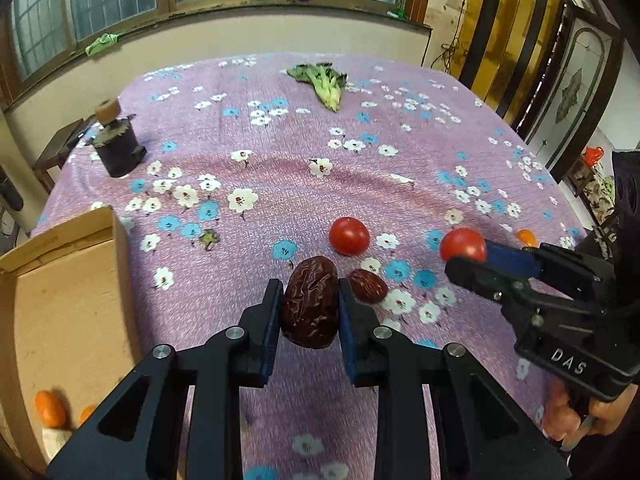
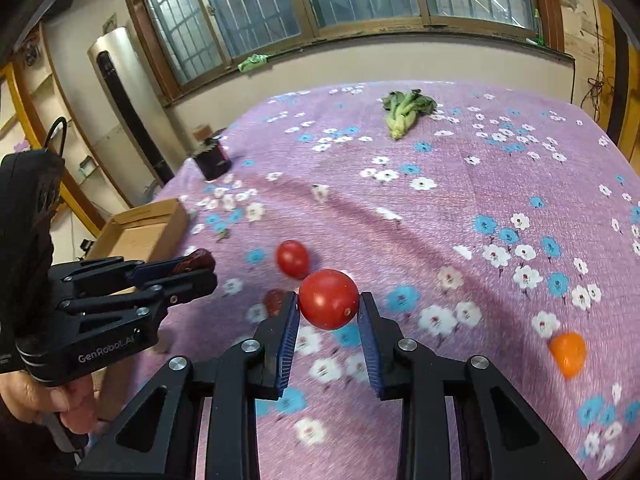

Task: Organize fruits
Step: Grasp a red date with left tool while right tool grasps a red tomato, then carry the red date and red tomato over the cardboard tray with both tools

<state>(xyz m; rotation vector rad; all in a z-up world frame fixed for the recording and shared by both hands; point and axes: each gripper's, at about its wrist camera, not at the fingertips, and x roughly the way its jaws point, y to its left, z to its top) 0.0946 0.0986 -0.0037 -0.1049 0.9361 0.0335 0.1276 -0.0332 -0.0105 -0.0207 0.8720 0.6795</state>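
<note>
Left gripper: clamped on dried jujube; carry level to cardboard box.
Right gripper: clamped on cherry tomato; squeeze gently.

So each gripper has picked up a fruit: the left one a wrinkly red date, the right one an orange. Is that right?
Nearly. The left gripper does hold the wrinkly red date, but the right gripper holds a red tomato, not an orange. The right wrist view shows it; the small orange fruit lies untouched on the cloth.

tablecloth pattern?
Purple tablecloth with white and blue flowers; clearest in the right wrist view.
</note>
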